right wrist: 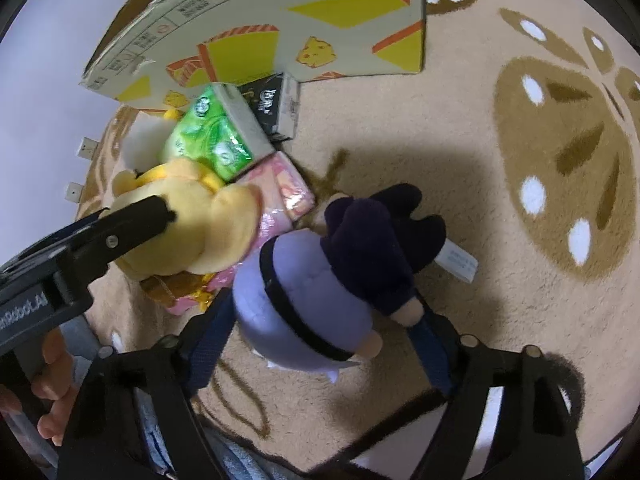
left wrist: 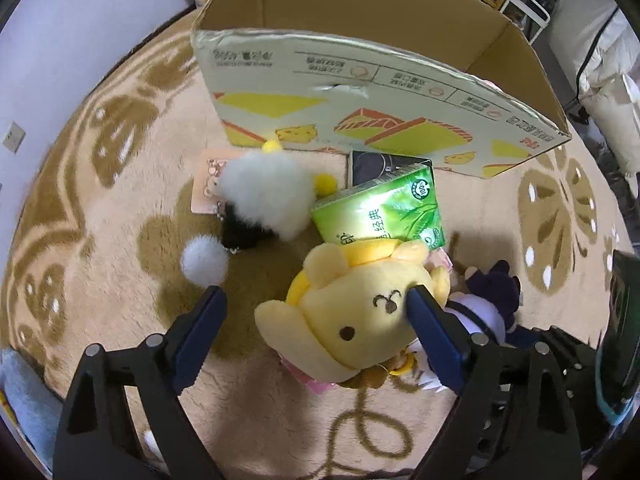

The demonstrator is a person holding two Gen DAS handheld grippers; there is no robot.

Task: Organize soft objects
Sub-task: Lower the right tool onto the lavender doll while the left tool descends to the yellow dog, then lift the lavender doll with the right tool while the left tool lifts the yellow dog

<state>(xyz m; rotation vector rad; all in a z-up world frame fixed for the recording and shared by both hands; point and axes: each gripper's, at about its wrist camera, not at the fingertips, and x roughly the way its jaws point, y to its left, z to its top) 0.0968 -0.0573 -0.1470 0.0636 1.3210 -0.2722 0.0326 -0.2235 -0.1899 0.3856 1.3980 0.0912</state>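
Both hand-held grippers gape: left astride yellow plush, right astride upside-down purple doll

A yellow plush dog with dot eyes and a stitched nose is lying face up on the carpet, resting partly over a pink packet and touching a green tissue pack, which is sitting tilted against a black box. A purple-and-navy plush doll with a black band is lying on its side just beside it. A white fluffy toy with yellow pompoms is lying near the printed cardboard box, open at the top.
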